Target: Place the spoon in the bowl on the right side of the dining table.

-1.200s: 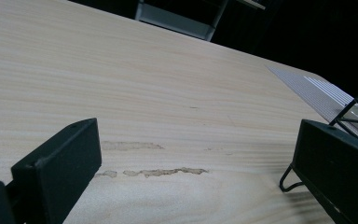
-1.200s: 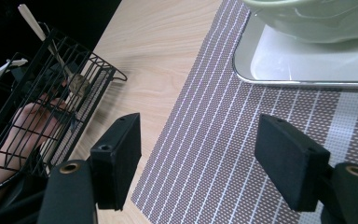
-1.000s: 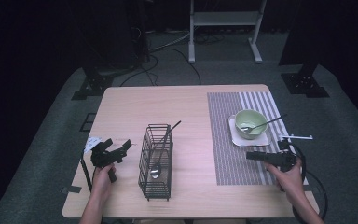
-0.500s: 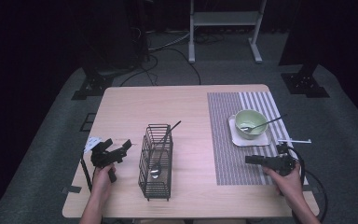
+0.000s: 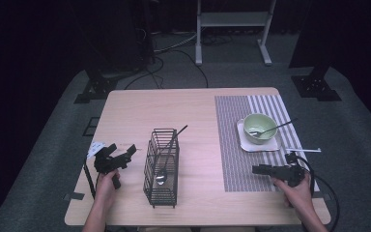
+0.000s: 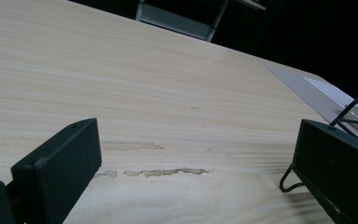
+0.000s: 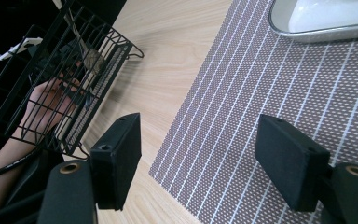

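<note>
Wooden bench (image 5: 198, 111) bears a wire basket (image 5: 162, 169). Both grippers' jaws are held released, empty. Spoon (image 5: 166, 157) should be gripped mid-handle

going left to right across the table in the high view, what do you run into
left hand-held gripper → black wire basket with a spoon standing in it → striped placemat → green bowl on a white square plate, a utensil resting in it → right hand-held gripper, lower down, jaws pointing left over the mat

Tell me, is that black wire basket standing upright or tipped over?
Upright. The wire basket stands on its feet on the table, its open top facing up, and a long spoon leans inside, its handle poking out above the rim.
</note>
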Action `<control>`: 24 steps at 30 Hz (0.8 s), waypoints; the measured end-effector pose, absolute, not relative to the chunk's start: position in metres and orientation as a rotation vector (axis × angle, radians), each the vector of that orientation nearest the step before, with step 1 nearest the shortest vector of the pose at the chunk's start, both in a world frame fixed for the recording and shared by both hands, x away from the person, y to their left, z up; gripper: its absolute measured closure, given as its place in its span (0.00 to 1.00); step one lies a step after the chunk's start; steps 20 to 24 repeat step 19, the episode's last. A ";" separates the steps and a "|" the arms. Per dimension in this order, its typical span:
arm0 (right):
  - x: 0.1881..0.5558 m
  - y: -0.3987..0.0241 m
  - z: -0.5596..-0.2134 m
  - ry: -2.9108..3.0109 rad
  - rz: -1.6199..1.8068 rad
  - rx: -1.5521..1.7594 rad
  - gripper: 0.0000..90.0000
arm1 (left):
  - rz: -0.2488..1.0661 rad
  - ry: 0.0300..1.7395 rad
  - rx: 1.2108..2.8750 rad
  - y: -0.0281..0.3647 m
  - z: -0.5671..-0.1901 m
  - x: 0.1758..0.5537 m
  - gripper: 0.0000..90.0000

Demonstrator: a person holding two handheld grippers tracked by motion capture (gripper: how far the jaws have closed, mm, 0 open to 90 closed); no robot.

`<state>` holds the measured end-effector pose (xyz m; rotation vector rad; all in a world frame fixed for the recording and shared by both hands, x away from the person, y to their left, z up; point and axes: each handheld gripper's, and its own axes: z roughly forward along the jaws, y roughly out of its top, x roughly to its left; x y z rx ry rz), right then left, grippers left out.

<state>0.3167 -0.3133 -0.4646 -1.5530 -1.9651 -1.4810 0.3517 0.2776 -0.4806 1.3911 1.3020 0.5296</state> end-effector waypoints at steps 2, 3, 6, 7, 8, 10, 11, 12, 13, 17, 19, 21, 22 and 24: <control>0.315 -0.312 -0.465 -1.968 -1.479 -1.549 0.34 | 0.530 1.301 1.390 0.278 -0.481 0.352 0.00; 0.315 -0.312 -0.465 -1.967 -1.480 -1.547 0.34 | 0.529 1.301 1.391 0.278 -0.481 0.352 0.00; 0.313 -0.311 -0.465 -1.973 -1.477 -1.541 0.34 | 0.529 1.301 1.391 0.278 -0.481 0.352 0.00; 0.313 -0.311 -0.466 -1.973 -1.480 -1.537 0.34 | 0.530 1.301 1.391 0.278 -0.481 0.352 0.00; 0.312 -0.310 -0.466 -1.974 -1.480 -1.535 0.34 | 0.530 1.302 1.391 0.278 -0.481 0.352 0.00; 0.311 -0.310 -0.467 -1.975 -1.479 -1.532 0.34 | 0.529 1.301 1.391 0.278 -0.481 0.352 0.00; 0.310 -0.309 -0.467 -1.974 -1.480 -1.530 0.34 | 0.529 1.301 1.392 0.278 -0.481 0.352 0.00; 0.309 -0.309 -0.467 -1.976 -1.480 -1.527 0.34 | 0.529 1.301 1.392 0.278 -0.481 0.352 0.00; 0.308 -0.309 -0.467 -1.978 -1.482 -1.524 0.34 | 0.529 1.300 1.393 0.278 -0.481 0.352 0.00; 0.306 -0.308 -0.467 -1.979 -1.487 -1.513 0.34 | 0.530 1.300 1.396 0.277 -0.481 0.352 0.00; 0.305 -0.308 -0.468 -1.973 -1.494 -1.510 0.34 | 0.530 1.300 1.396 0.277 -0.481 0.352 0.00; 0.305 -0.308 -0.468 -1.973 -1.494 -1.510 0.34 | 0.530 1.300 1.396 0.277 -0.481 0.352 0.00; 0.305 -0.308 -0.468 -1.973 -1.494 -1.510 0.34 | 0.530 1.300 1.396 0.277 -0.481 0.352 0.00; 0.305 -0.308 -0.468 -1.973 -1.494 -1.510 0.34 | 0.530 1.300 1.396 0.277 -0.481 0.352 0.00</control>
